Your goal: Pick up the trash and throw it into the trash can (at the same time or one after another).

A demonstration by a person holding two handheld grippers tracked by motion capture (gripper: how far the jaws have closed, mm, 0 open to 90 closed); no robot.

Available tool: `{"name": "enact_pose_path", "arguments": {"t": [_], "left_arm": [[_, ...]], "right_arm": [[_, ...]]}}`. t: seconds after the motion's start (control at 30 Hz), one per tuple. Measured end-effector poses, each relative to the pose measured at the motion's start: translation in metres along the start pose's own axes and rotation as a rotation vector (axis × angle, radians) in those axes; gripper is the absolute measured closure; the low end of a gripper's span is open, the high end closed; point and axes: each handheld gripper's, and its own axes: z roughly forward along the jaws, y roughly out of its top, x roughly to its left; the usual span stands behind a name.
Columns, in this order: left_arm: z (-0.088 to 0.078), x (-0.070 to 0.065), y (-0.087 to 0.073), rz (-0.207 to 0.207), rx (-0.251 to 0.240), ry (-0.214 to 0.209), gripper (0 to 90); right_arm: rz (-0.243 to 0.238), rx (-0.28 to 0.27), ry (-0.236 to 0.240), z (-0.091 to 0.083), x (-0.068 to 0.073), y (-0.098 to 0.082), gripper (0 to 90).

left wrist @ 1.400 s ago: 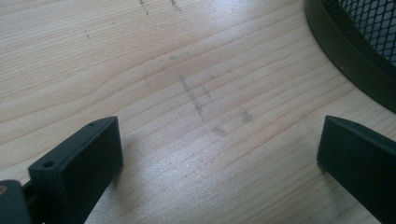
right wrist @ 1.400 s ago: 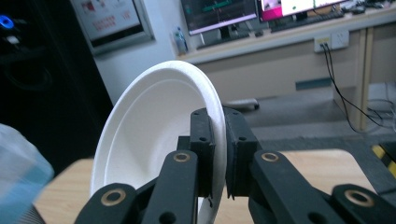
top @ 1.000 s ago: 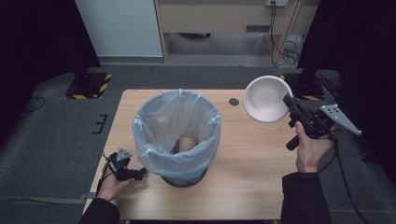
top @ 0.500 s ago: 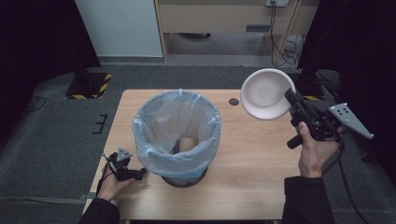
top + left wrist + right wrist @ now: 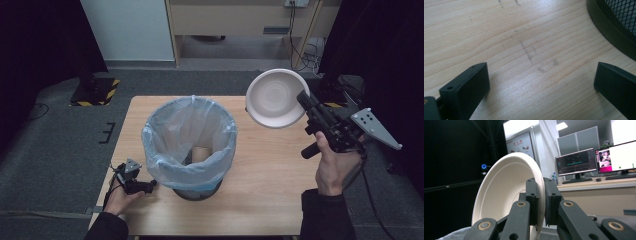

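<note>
Between the right gripper's jaws sits the rim of a white paper bowl, pinched tight, the jaws almost pressed together on the thin edge. Compared with a second ago the bowl is higher and has shifted toward the far edge of the surface; it now hangs tipped on edge, clear of the wood, its hollow facing the bin. Right hand is lifting, grip unchanged, no slip visible.

Left gripper has not moved: it rests low on the surface at the near left corner, jaws spread wide with only bare wood between them, just beside the bin's dark mesh base.

Bin stands mid-surface, lined with a pale blue plastic bag, mouth open; something brownish lies at the bottom, can't tell what.

Read: pick-up is done and the carry is underway. Bowl is up and to the right of the bin mouth, not yet over it. Likely next is a swing left and a release above the liner.
</note>
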Motion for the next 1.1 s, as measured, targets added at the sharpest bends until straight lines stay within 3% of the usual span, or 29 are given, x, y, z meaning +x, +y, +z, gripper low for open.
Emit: {"name": "enact_pose_path", "arguments": {"t": [0.5, 1.1], "left_arm": [[0.0, 0.0, 0.0, 0.0, 0.0, 0.0, 0.0], [0.0, 0.0, 0.0, 0.0, 0.0, 0.0, 0.0]], "right_arm": [[-0.005, 0.019, 0.091, 0.034, 0.037, -0.003, 84.1], [-0.017, 0.139, 0.2, 0.078, 0.083, -0.032, 84.1]]}}
